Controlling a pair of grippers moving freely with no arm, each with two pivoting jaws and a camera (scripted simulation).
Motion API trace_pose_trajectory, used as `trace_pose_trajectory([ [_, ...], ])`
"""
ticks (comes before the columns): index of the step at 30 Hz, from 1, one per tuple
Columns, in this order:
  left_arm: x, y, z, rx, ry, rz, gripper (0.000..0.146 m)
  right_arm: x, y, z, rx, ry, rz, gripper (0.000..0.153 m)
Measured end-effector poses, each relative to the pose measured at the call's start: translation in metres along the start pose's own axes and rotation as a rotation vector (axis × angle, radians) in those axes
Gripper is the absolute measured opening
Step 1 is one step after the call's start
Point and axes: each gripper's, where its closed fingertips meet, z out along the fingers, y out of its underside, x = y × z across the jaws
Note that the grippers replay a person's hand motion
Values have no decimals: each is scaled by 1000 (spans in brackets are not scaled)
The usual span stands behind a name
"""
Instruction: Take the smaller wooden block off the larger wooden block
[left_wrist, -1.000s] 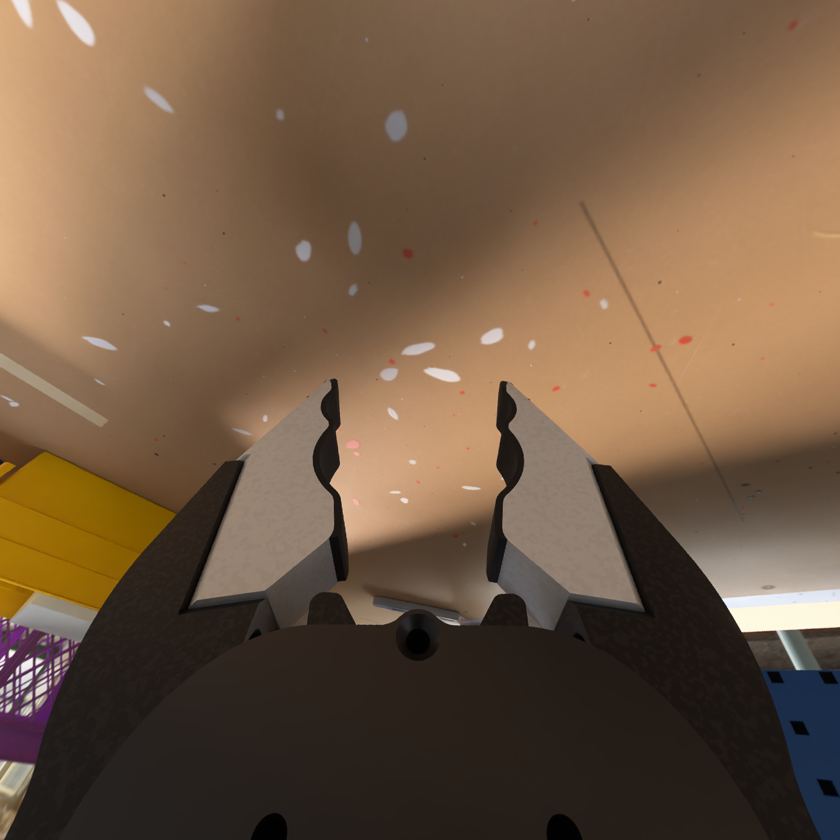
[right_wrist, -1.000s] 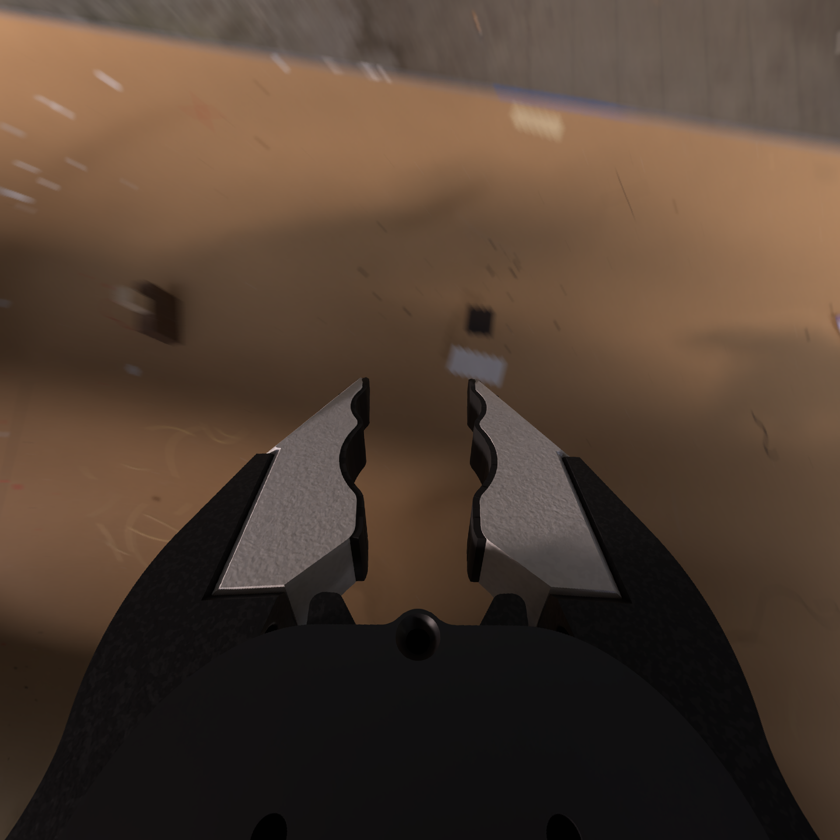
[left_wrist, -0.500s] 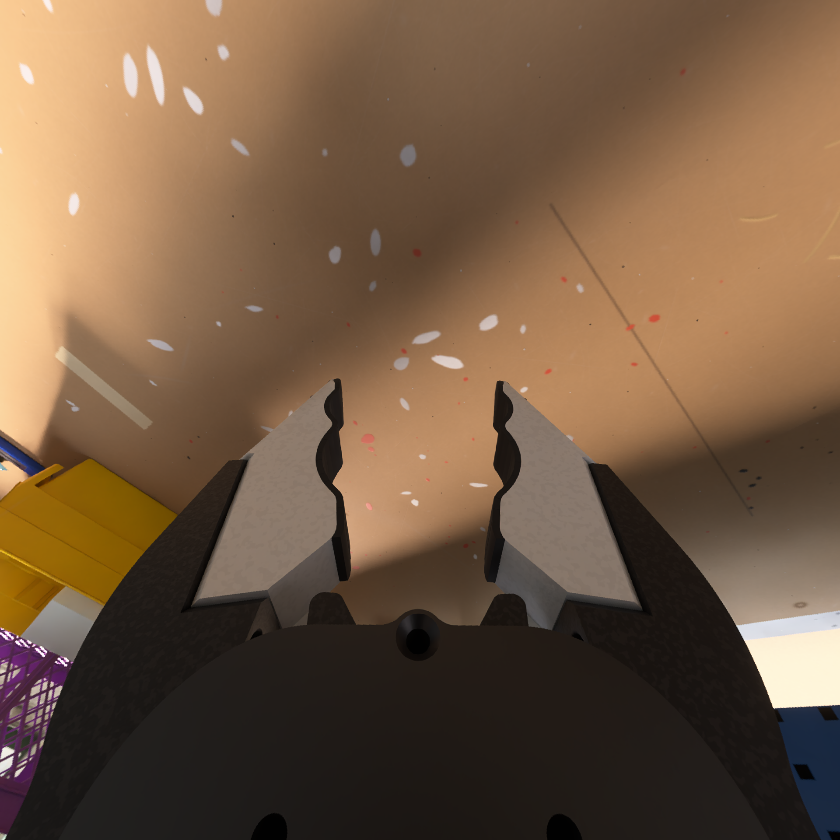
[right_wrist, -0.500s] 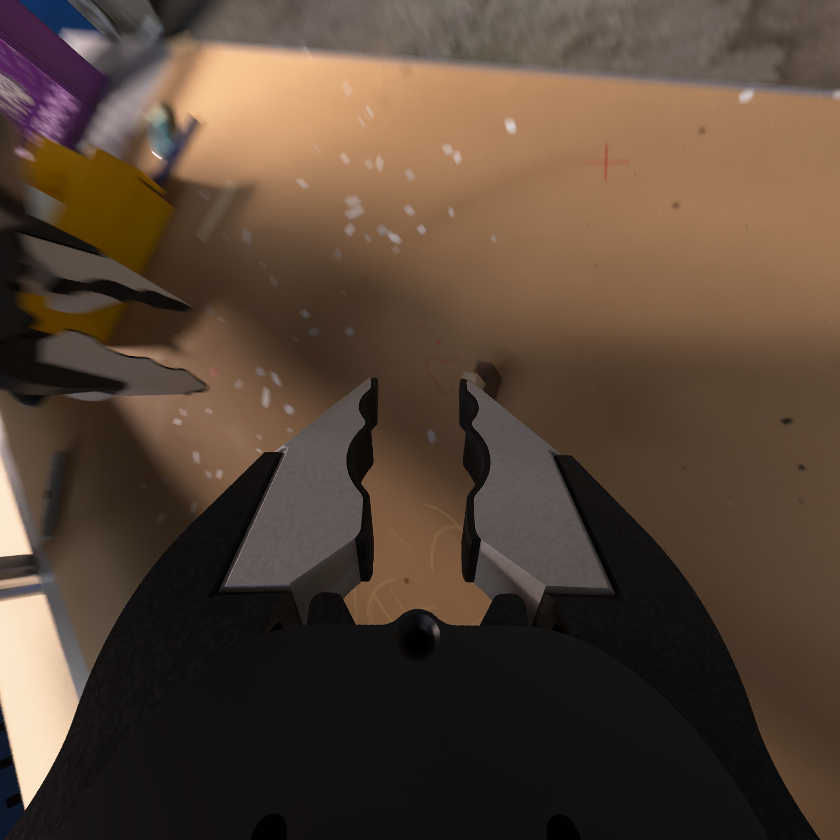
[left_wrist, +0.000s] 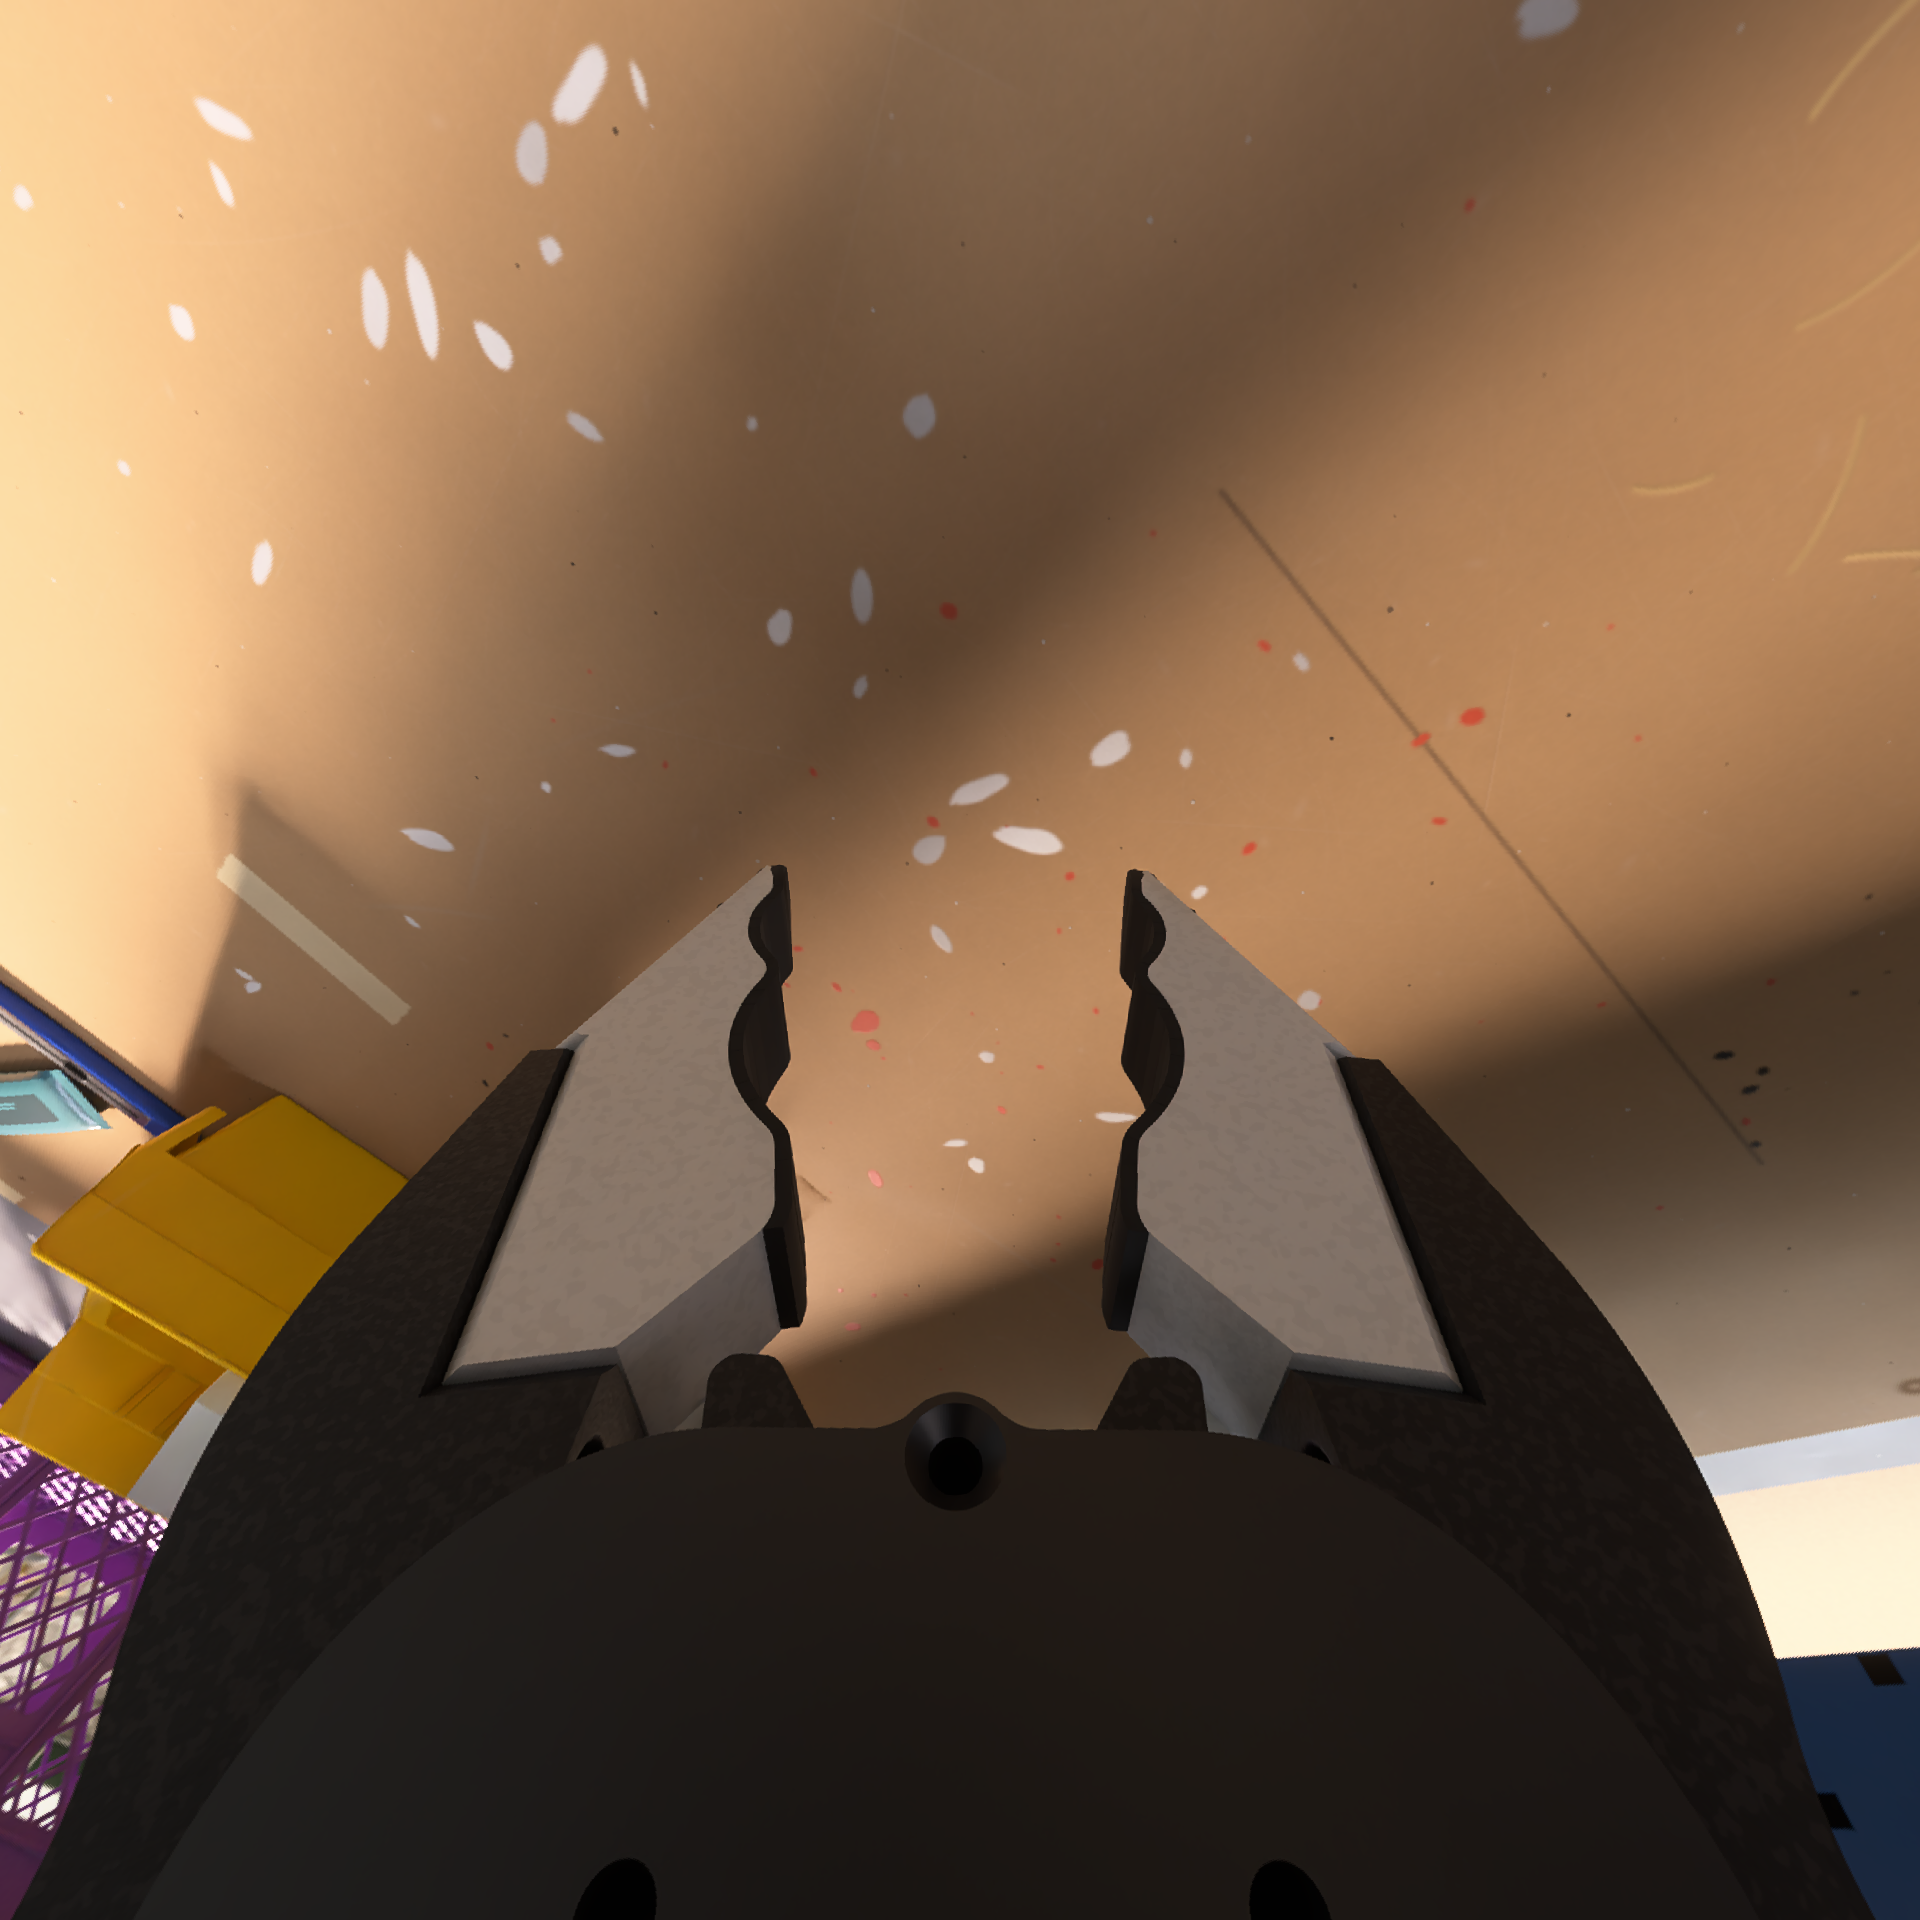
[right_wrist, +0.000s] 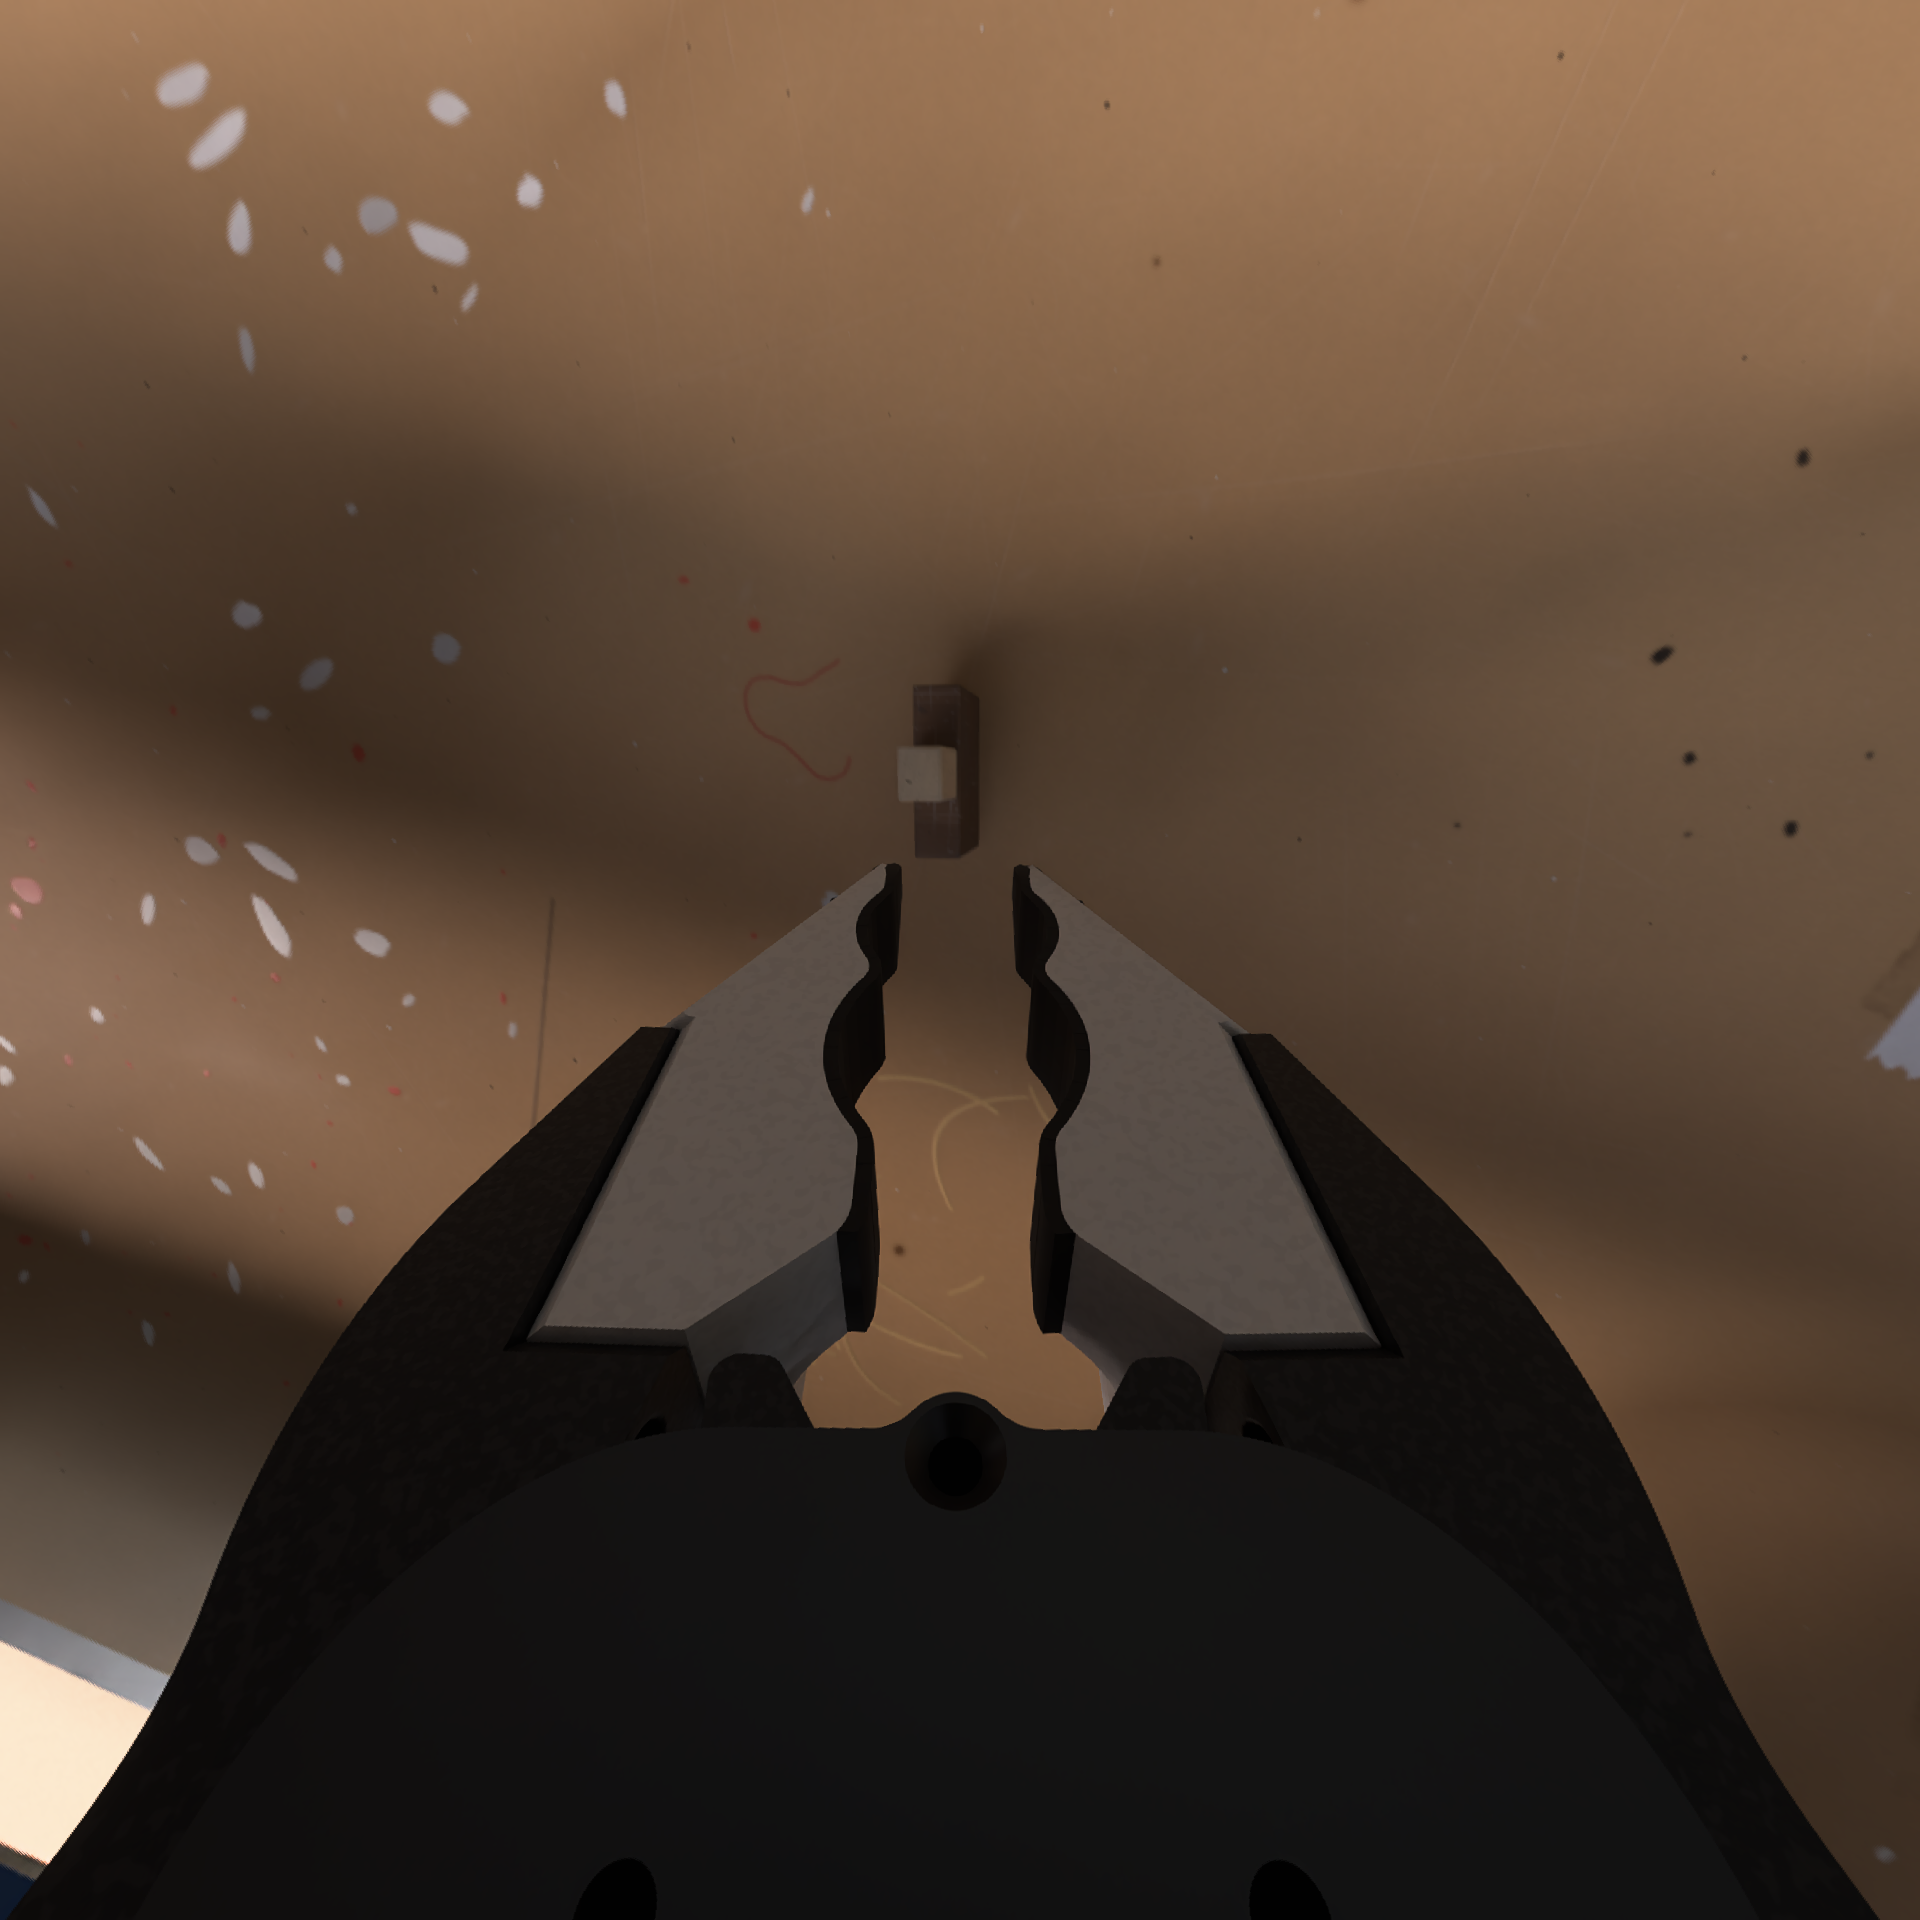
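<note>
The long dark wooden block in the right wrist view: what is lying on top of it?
A small pale wooden cube sits on the long dark wooden block, toward its left edge. The patch beneath the cube is covered.

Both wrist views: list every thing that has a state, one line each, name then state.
left gripper: open, empty, over bare table.
right gripper: open, empty, aimed at the blocks, not touching them.
smaller wooden block: pale, lying on the larger block, not gripped.
larger wooden block: dark, lying on the table.
yellow bin: at the table's edge, contents hidden.
purple crate: only partly in view.
</note>
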Motion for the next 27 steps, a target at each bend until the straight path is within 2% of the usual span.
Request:
trace_pose_trajectory([
  [3, -5, -3, -1, 20, 7, -16, 63, -6, -4, 5, 11, -20, 35, 22],
  [8, -9, -1, -6, 56, 9, -29, 62, -10, 2, 24, -58, -3, 95, 23],
  [20, -14, -4, -12, 83, -39, -22, 63, -9, 1, 44, -103, 116, -48, 20],
  [22, -20, -11, -18, 126, -79, -34, 62, -7, 0, 45, -93, 130, -54, 11],
  [25, -37, -28, -38, 255, -203, -79, 62, -9, -2, 45, -93, 86, -27, 10],
  [27, -43, -40, -55, 367, -236, -112, 61, -13, -4, 44, -86, 39, -16, 10],
])
